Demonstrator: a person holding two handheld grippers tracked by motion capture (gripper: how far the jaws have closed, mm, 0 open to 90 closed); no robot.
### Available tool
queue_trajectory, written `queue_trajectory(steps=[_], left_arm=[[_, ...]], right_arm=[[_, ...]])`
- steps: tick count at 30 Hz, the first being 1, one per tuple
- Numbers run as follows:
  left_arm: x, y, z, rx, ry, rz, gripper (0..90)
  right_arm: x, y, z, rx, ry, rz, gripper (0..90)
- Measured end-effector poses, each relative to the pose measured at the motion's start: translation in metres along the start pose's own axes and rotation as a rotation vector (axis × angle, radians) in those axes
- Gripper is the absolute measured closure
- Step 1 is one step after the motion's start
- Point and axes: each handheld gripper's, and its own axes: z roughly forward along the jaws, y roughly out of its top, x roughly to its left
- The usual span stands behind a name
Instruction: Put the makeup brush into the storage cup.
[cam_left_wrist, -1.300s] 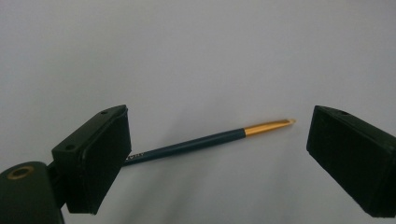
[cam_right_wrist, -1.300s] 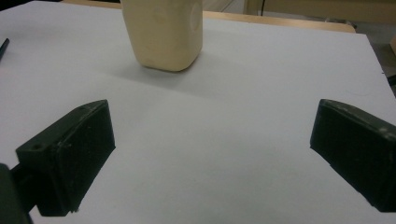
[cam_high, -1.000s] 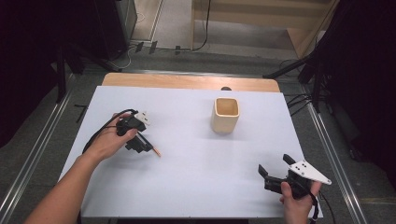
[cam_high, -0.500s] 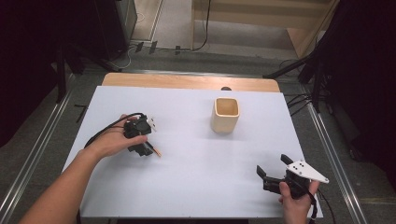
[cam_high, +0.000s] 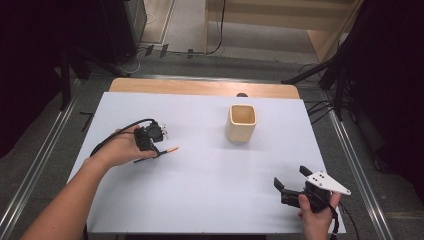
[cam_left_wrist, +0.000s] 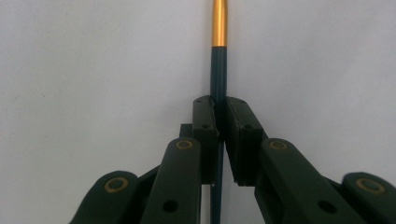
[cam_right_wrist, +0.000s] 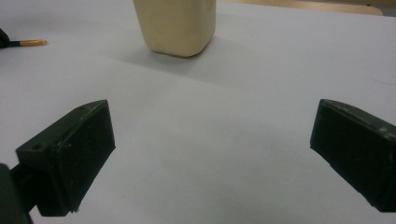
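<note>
A thin pen (cam_high: 169, 150) with a dark teal barrel and a gold end lies on the white table top (cam_high: 210, 190) at the left. My left gripper (cam_high: 157, 151) has just been closing its jaws, and they now pinch the barrel. In the left gripper view the pen (cam_left_wrist: 218, 60) runs straight up from between the pads of the left gripper (cam_left_wrist: 220, 105). A cream square cup (cam_high: 241, 122) stands upright right of centre, toward the back. My right gripper (cam_high: 289, 176) rests near the front right corner, wide open with nothing between its jaws. It faces the cup (cam_right_wrist: 175, 25).
A bare wooden strip (cam_high: 200, 87) runs along the table's far edge. Metal rails (cam_high: 45, 150) flank both sides, with dark stands and cables on the floor beyond. The right gripper view catches the pen's gold end (cam_right_wrist: 32, 43) at far left.
The left hand has shifted slightly right over the pen, and the left jaws have gone from open to shut on its barrel. The pen's gold end now points farther right. The right hand has kept still.
</note>
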Motion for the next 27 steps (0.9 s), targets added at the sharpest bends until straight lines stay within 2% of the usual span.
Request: queue_trajectory(steps=[6, 8, 10, 11, 15, 22, 24, 27], left_arm=[[0.000, 0.000, -0.001, -0.001, -0.001, -0.024, 84.1], [0.001, -0.002, -0.001, -0.025, -0.008, -0.044, 84.2], [0.002, -0.006, -0.003, -0.076, -0.049, -0.066, 84.2], [0.001, -0.008, -0.003, -0.101, -0.055, -0.077, 84.2], [-0.005, -0.013, -0.006, -0.166, -0.050, -0.079, 84.2], [-0.017, -0.018, -0.019, -0.303, -0.043, -0.114, 84.2], [-0.024, -0.018, -0.023, -0.364, -0.051, -0.135, 84.2], [-0.034, -0.019, -0.031, -0.434, -0.047, -0.135, 84.2]], right_arm=[[0.003, 0.000, 0.001, 0.007, 0.005, -0.001, 0.2], [0.003, 0.000, 0.001, 0.007, 0.009, -0.002, 0.2], [0.004, 0.000, 0.002, 0.010, 0.011, 0.001, 0.2], [0.004, 0.000, 0.002, 0.009, 0.013, 0.000, 0.2], [0.007, 0.001, 0.003, 0.009, 0.020, -0.004, 0.2], [0.010, 0.001, 0.005, 0.015, 0.029, -0.011, 0.3], [0.011, 0.001, 0.005, 0.016, 0.030, -0.011, 0.2], [0.011, 0.001, 0.006, 0.015, 0.036, -0.008, 0.2]])
